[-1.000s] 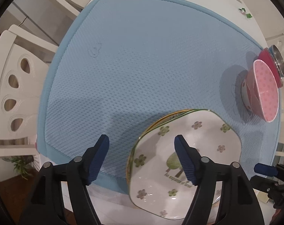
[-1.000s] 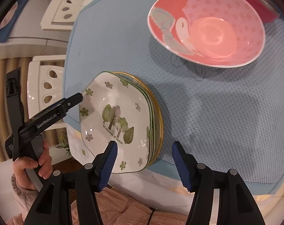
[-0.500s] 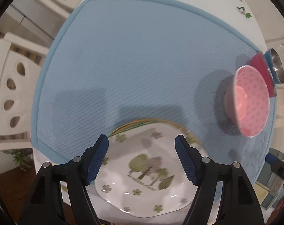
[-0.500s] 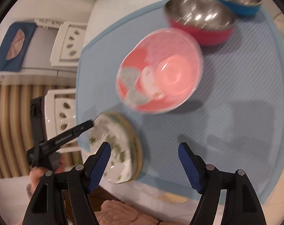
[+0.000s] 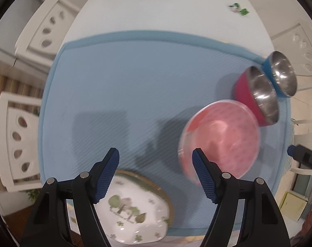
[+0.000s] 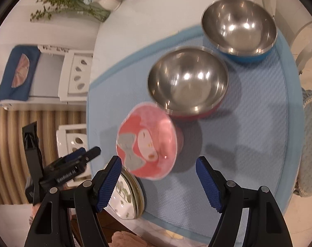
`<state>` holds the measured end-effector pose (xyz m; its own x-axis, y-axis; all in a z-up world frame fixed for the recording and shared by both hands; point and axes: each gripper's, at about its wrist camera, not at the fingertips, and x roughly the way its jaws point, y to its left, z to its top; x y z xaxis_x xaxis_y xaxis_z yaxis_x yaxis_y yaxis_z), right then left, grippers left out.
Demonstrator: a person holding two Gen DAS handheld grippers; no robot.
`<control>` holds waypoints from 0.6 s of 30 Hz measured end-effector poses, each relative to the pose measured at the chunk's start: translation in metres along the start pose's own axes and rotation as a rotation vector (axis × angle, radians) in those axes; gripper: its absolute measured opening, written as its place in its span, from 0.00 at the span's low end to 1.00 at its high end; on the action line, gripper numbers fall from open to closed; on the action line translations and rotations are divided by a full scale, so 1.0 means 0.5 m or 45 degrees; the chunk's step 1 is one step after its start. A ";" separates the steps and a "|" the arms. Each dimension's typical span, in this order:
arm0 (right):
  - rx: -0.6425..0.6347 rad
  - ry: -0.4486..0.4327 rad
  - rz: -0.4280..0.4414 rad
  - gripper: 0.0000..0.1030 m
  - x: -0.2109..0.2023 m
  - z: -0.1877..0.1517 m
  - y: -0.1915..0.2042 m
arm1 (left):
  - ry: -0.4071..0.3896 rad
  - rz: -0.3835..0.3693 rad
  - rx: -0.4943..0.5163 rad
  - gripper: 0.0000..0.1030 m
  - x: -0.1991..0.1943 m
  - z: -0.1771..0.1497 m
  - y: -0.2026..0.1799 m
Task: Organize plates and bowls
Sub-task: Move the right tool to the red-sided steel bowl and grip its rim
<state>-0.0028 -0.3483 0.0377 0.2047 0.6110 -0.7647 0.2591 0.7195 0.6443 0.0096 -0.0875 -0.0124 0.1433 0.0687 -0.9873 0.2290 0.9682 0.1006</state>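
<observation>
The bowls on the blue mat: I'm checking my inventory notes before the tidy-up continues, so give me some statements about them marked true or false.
1. Three bowls stand on the blue mat. True.
2. The pink bowl sits inside the red-sided steel bowl. False: it stands beside it.
3. The blue-sided steel bowl holds food. False: it is empty.
4. The right gripper holds nothing. True.
5. The left gripper grips the flower-print plate. False: its jaws are open and empty.

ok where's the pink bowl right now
The pink bowl sits on the blue mat, just in front of the red steel bowl and beyond the plate stack; in the left wrist view it is right of centre.
</observation>
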 end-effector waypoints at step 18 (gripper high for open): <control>0.204 -0.060 -0.002 0.71 -0.002 0.109 -0.144 | -0.034 -0.023 0.153 0.70 -0.002 0.165 -0.210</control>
<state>0.0299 -0.4186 -0.0085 0.2476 0.5913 -0.7675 0.4060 0.6560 0.6363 0.0649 -0.2092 -0.0121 0.1637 0.0437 -0.9855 0.3451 0.9333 0.0987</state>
